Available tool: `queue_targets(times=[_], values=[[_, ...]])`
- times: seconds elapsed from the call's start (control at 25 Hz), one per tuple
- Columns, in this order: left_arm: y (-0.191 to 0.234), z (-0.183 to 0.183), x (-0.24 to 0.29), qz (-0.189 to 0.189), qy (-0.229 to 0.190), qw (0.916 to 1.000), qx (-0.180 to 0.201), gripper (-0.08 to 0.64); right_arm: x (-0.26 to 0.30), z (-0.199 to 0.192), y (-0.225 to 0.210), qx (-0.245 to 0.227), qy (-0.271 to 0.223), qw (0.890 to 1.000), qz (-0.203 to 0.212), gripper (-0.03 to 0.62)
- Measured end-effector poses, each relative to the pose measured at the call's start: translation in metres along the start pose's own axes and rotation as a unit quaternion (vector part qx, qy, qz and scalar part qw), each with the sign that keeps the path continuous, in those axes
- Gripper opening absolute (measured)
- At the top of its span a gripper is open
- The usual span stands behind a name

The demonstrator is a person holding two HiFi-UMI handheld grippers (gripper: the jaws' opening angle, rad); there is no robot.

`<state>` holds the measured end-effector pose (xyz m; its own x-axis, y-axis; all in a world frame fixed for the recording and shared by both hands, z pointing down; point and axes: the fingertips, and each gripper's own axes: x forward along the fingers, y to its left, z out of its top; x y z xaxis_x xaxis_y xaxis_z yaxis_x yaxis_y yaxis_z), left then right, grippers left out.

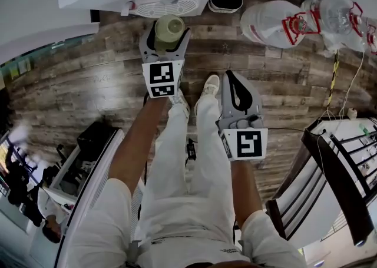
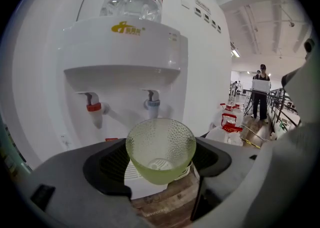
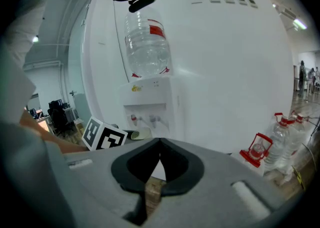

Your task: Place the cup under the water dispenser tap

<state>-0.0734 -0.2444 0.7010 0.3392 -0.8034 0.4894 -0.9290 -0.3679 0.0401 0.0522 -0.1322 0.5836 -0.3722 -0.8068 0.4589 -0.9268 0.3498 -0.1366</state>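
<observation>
The cup (image 2: 160, 149) is held off the floor in the left gripper (image 2: 160, 161), whose jaws stand wide with their dark pads against opposite sides of the cup wall. It is a pale green, see-through cup with a dimpled surface, empty, and judged light. Whether it is glass or plastic cannot be told, so it should be treated as breakable. The wall tapers towards the base, so a loose grip could let it slide. The present hold across the middle of the wall, rim up, looks the sound place, and the dimples should aid friction. The right gripper (image 3: 158, 158) has its jaws closed together on nothing. The left gripper view alone shows the water dispenser (image 2: 125, 46) close up, with a red tap (image 2: 93, 109) and a blue tap (image 2: 152, 104), the cup rim lying just below and in front of the blue one. The head view alone shows how far in the cup (image 1: 169, 28) is: over the wooden floor (image 1: 106, 66), near the white drip tray (image 1: 162, 6) but short of it. The right gripper view alone shows the water bottle (image 3: 146, 41) on top of the dispenser.
</observation>
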Motion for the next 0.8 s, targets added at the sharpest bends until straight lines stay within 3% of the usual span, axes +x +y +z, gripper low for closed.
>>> queue_targets(times=[0.8], values=[[0.012, -0.045, 0.089, 0.000, 0.024, 0.9991, 0.036, 0.371, 0.018, -0.029, -0.023, 0.008, 0.013, 1.000, 0.001, -0.002]])
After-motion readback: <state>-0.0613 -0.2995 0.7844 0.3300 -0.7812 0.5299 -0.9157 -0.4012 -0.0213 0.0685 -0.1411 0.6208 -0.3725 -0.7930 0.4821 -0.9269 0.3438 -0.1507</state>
